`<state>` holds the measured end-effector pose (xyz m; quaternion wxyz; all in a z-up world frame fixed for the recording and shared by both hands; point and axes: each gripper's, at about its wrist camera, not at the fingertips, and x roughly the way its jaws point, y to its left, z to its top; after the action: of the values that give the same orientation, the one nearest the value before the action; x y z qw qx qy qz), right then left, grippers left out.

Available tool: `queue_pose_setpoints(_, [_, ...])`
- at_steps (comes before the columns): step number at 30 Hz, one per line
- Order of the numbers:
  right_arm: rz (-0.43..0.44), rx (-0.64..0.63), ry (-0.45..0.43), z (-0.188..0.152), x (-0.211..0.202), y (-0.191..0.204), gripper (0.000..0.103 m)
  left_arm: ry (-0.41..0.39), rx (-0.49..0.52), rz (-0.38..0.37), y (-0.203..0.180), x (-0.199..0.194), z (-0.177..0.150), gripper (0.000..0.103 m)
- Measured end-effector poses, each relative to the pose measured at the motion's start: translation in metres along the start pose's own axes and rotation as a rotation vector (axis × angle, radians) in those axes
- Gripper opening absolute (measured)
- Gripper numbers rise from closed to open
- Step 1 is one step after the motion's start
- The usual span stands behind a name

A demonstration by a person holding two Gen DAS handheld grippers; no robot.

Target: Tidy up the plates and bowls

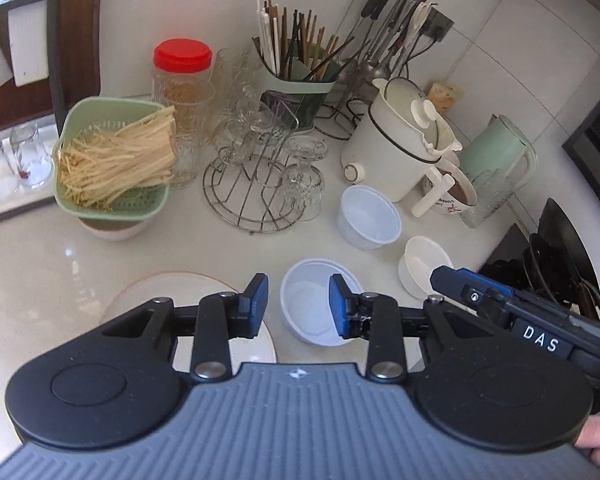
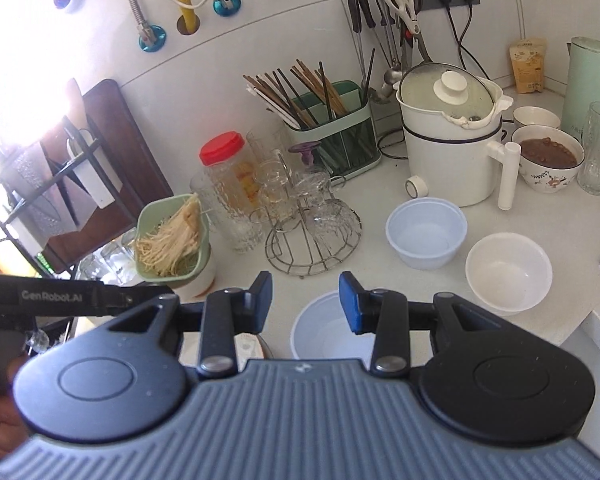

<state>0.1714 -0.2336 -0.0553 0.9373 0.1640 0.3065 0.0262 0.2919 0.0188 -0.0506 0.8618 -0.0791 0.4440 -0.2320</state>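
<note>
Three empty white bowls [image 2: 427,232] [image 2: 509,272] [image 2: 328,330]; one plate [image 1: 156,292]; one filled bowl [image 2: 550,160].

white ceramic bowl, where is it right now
In the right wrist view the white ceramic bowl sits on the counter at right, beside the pale blue plastic bowl, in front of the white cooker.

Red jar lid [image 2: 222,148], pale green strainer basket [image 1: 80,120], white bowl [image 2: 508,272], floral-patterned bowl [image 2: 550,162], blue-padded tongs [image 1: 298,306]

Three bowls [image 1: 319,305] [image 1: 369,216] [image 1: 422,267] before the cooker [image 1: 400,148], plate [image 1: 172,292] to their left
</note>
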Motion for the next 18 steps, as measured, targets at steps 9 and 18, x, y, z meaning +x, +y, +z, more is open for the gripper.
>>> queue_pose_setpoints(9, [-0.037, 0.043, 0.025, -0.007, 0.011, 0.005, 0.040, 0.022, 0.014, -0.014, 0.008, 0.002, -0.001, 0.038])
queue_pose_setpoints(18, [-0.017, 0.001, 0.079, 0.006, 0.035, -0.018, 0.040, 0.032, -0.038, 0.011, -0.004, 0.044, -0.002, 0.038])
